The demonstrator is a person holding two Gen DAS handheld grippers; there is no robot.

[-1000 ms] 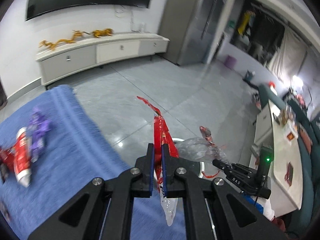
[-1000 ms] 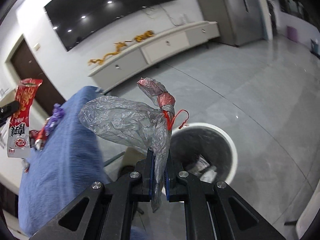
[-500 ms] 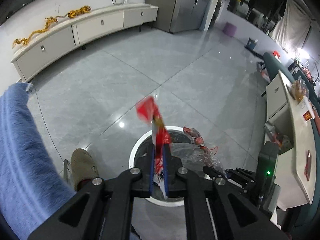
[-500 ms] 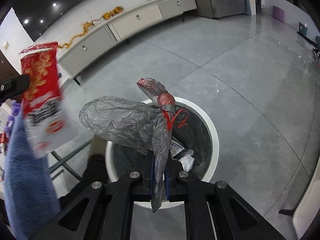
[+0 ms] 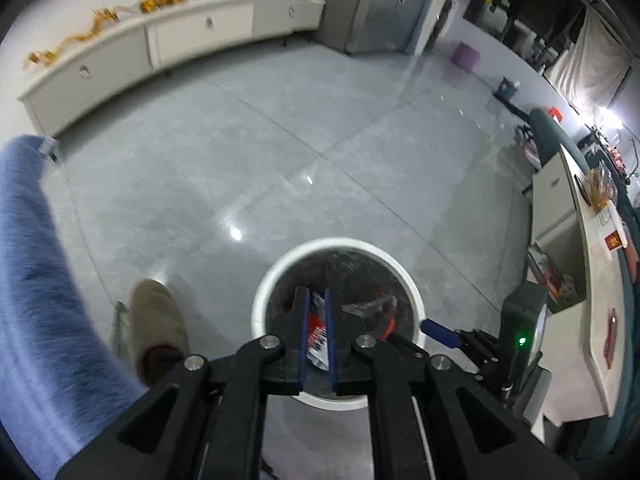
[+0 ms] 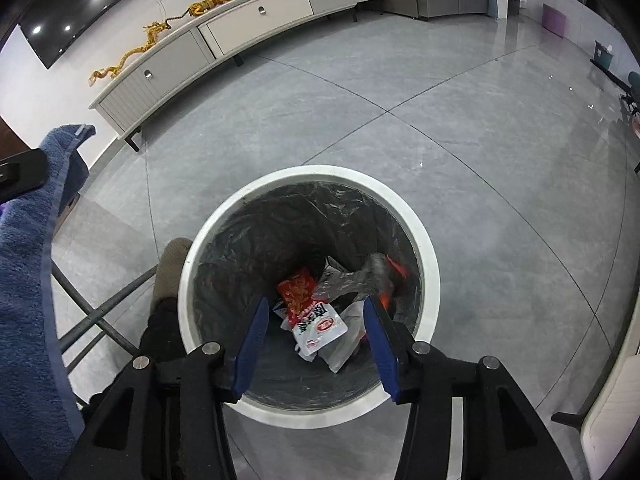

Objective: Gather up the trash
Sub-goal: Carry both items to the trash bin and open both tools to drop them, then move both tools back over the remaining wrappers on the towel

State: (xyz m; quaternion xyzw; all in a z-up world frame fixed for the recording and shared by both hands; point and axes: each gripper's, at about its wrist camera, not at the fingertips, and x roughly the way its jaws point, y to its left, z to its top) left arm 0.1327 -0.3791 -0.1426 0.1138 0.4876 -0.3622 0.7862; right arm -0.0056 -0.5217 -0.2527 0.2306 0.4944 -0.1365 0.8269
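Note:
A round white bin [image 6: 428, 264] with a dark liner stands on the grey floor, right below both grippers. In it lie a red and white snack wrapper [image 6: 310, 308] and a crumpled grey plastic bag [image 6: 360, 276] with a red tie. My right gripper [image 6: 316, 300] hangs over the bin mouth, its jaws opening, with nothing between them. My left gripper [image 5: 317, 320] is over the bin rim [image 5: 264, 292], its jaws down to a thin slit and gripping nothing. Through that slit the wrapper [image 5: 318, 332] shows down in the bin, with the bag [image 5: 368, 306] to its right.
A table under a blue cloth [image 6: 24, 280] stands to the left, its metal legs [image 6: 104, 308] close to the bin. A person's shoe [image 5: 156, 312] rests beside the bin. A white counter [image 5: 600, 280] runs along the right, and a long white cabinet [image 6: 240, 24] lines the far wall.
Both grippers came down over the bin. The right jaws opened and the grey bag fell in. The red wrapper left the left gripper and now lies in the bin.

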